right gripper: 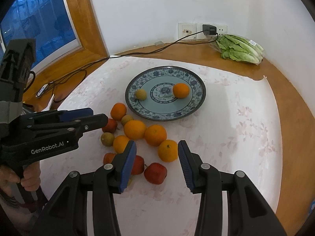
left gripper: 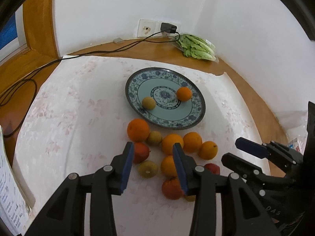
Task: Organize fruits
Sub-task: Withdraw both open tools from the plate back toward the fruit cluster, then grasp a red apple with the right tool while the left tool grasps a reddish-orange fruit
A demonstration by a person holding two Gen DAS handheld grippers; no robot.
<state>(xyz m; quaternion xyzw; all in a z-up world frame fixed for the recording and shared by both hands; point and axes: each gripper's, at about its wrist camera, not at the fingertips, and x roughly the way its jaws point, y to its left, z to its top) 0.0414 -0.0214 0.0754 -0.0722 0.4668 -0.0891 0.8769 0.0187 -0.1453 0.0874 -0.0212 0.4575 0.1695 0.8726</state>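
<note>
Window: a wooden-framed window fills the far left of the right wrist view, dark blue behind the glass.
Cable: a black cable runs from a charger plugged into the wall socket, leftward across the wooden ledge.
Left gripper: the left gripper hovers above the near-left part of the fruit pile, its blue-padded jaws spread apart with nothing between them; in the right wrist view it enters from the left, pointing toward the pile.
Fruit pile: loose fruit lies on the white floral tablecloth, just in front of the plate.
Pile, left part: an orange nearest the plate rim, a red apple beside it, and a small brownish-yellow fruit in front.
Pile, middle: three oranges bunched and touching.
Pile, right part: another orange, and a red apple nearest the camera.
Plate: a blue-and-white patterned plate sits mid-cloth, behind the pile.
On the plate: a small yellowish fruit left of centre and an orange right of centre, well apart.
Right gripper: the right gripper hangs over the near-right edge of the pile, jaws wide and empty; it also shows at the right of the left wrist view.
Lettuce: bagged romaine lettuce lies on the ledge in the far right corner.
</note>
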